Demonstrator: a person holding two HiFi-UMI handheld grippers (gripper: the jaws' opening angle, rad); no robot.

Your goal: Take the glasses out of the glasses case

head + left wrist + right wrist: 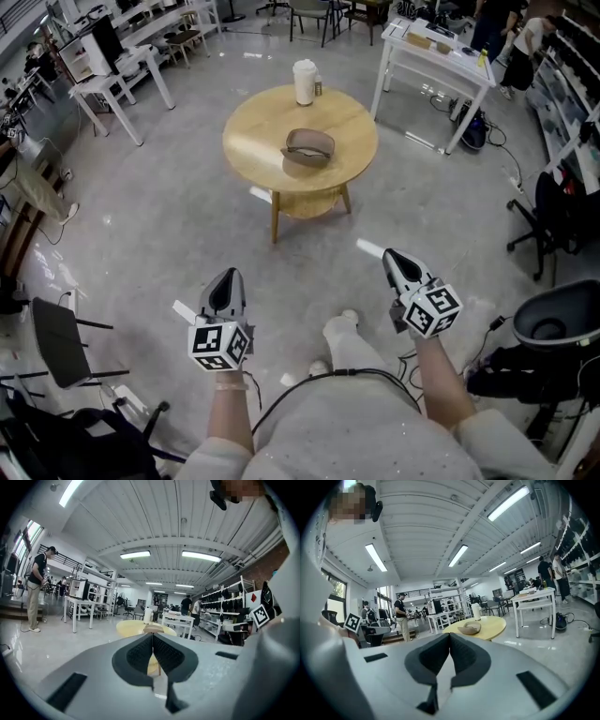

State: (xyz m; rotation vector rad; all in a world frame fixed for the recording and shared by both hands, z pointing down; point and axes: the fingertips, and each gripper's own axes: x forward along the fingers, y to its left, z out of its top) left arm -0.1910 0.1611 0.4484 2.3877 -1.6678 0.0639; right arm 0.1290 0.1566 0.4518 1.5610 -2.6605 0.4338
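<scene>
Head view with both gripper views. A grey polished floor (169, 225) is taking up most of the scene. A white workbench (441, 58) is standing at the upper right. A round wooden table (258, 141) with a lower shelf (309, 202) is standing on the floor ahead of the person, well apart from both grippers.

The left gripper (228, 276) and the right gripper (390, 254) are hovering over bare floor in the lower half of the head view, both pointing toward the table. In the left gripper view, the dark ribbed pads (139, 654) are meeting along a thin seam with nothing between them. In the right gripper view, the pads (435, 656) are likewise pressing together on nothing, so both tools are closed and empty.

The glasses case (308, 147), taupe in colour, is lying near the middle of the table top, touched by neither gripper. Whether the glasses are inside it cannot be told from these views. A white lidded cup (305, 82) is standing upright at the table's far edge. A small dark jar (319, 88) is sitting just beside the cup, on its right.
</scene>
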